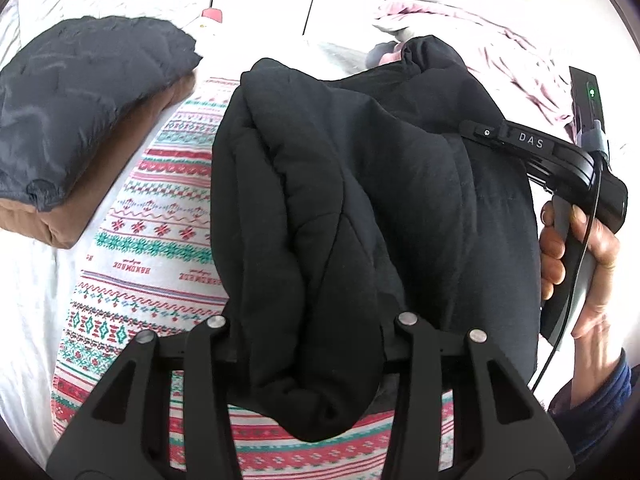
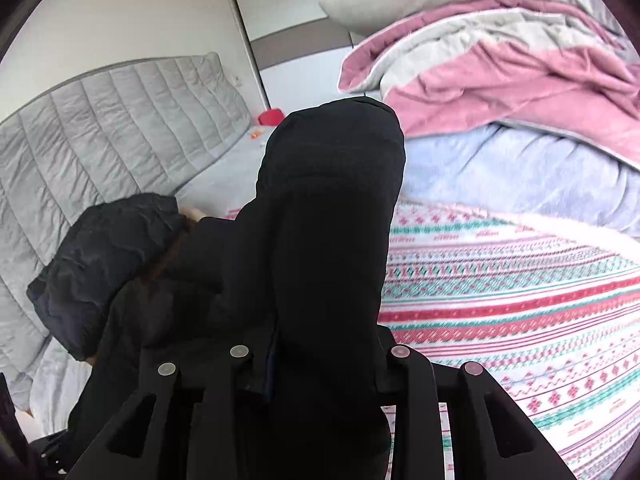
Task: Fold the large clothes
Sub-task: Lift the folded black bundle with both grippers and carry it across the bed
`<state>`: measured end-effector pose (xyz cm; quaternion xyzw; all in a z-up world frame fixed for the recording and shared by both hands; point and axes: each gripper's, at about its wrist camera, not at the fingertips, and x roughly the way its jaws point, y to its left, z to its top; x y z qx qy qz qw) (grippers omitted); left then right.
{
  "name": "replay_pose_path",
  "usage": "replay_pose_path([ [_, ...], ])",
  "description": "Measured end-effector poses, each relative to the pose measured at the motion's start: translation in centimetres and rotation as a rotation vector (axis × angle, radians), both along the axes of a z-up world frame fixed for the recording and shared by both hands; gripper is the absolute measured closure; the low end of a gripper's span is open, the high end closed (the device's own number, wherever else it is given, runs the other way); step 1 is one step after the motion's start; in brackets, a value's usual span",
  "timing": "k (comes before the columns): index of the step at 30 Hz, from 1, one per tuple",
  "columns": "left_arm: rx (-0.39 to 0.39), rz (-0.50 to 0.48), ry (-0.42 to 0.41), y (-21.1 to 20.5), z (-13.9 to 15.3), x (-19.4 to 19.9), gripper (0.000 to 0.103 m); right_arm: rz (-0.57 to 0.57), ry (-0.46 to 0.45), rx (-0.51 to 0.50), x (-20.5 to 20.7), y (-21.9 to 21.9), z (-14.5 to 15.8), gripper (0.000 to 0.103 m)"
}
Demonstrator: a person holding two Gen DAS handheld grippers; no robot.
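Observation:
A large black padded jacket (image 1: pixel 360 184) lies bunched on the patterned red, green and white blanket (image 1: pixel 160 216). My left gripper (image 1: pixel 312 344) is shut on a thick fold of the jacket, which hangs over and hides its fingertips. My right gripper (image 2: pixel 320 360) is shut on another fold of the same jacket (image 2: pixel 332 220), held up so the cloth fills the middle of the right wrist view. The right gripper's body (image 1: pixel 560 160) and the hand holding it show at the right edge of the left wrist view.
A folded stack, a dark quilted garment (image 1: pixel 88 104) on a brown one (image 1: pixel 116 168), sits at the left of the blanket. A pink and grey duvet (image 2: pixel 500 64) and pillow are heaped at the far side. A grey padded headboard (image 2: pixel 100 128) stands behind the bed.

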<state>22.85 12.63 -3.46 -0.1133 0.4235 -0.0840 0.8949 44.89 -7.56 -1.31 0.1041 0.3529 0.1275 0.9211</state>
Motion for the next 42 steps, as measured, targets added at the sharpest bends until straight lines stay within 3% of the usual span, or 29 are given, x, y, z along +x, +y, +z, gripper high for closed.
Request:
replay_pose_path([
  [7, -0.006, -0.045, -0.024, -3.6, 1.9, -0.8, 0.058, -0.042, -0.027, 0.004, -2.0, -3.1, 1.7, 0.072],
  [16, -0.066, -0.190, -0.003, -12.5, 2.3, -3.3, 0.058, -0.117, 0.012, -0.036, -6.9, -13.8, 2.8, 0.072],
  [30, -0.192, -0.475, -0.032, -32.9, 3.3, -8.9, 0.058, -0.254, 0.045, -0.033, -17.7, -39.9, 3.4, 0.072],
  [34, -0.236, -0.545, -0.026, -39.4, 3.2, -10.4, 0.058, -0.249, 0.097, -0.016, -19.3, -47.6, 2.6, 0.072],
  [42, -0.308, -0.655, 0.024, -50.9, 0.8, -13.0, 0.058, -0.248, 0.232, -0.104, -20.6, -61.1, 0.1, 0.071],
])
